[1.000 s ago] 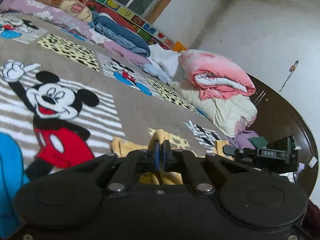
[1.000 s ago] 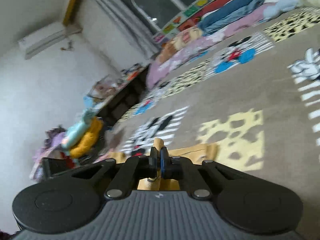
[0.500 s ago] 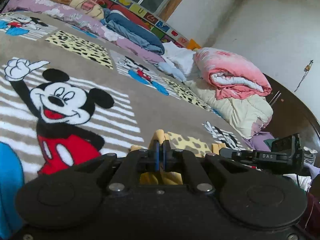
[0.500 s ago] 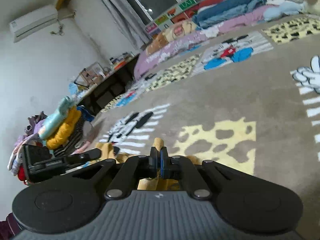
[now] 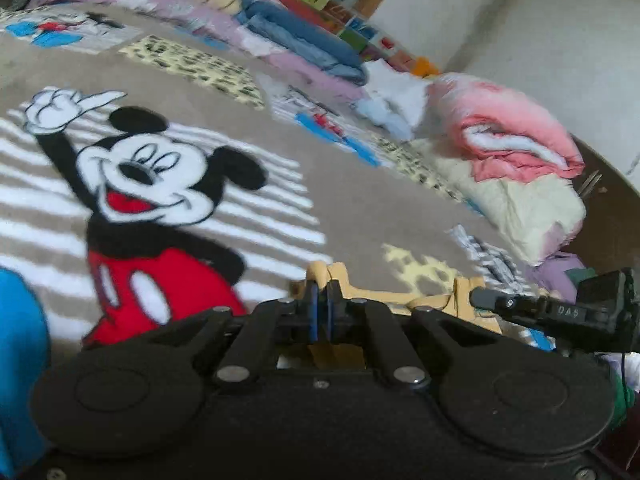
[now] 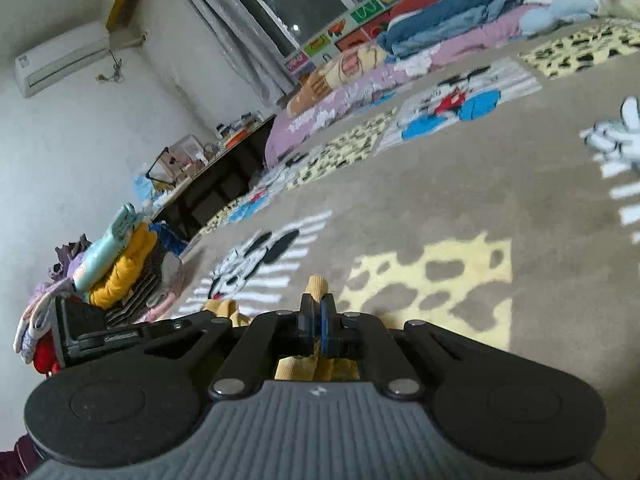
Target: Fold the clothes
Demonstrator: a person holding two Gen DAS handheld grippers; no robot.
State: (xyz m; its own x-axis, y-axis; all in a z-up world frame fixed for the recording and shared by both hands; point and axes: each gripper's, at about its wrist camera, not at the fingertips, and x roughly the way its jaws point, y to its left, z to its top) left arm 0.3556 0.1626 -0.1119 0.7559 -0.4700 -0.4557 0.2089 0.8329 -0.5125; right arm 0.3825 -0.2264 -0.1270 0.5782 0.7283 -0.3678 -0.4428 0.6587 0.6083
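- Both grippers have sunk closer to the Mickey Mouse blanket (image 5: 352, 216) since the earlier frames, and the far bedding now sits higher in the left view.
- That blanket fills both views; its near part is hidden behind the gripper bodies.
- Folded quilts, pink on cream (image 5: 516, 148), lie at the far right, blurred.
- A stack of folded clothes (image 6: 116, 264) at the far left is cut off by the other gripper.
- The yellow corduroy garment (image 5: 436, 300) lies on the blanket's near edge, mostly hidden.
- The left gripper (image 5: 321, 300) has its jaws opening slightly, a fold of the garment still pinched between them.
- The right gripper (image 6: 319, 312) is clamped narrow on another fold.
- Its side, seen from the left camera, reads "DAS"; window-ledge tile letters are unreadable.
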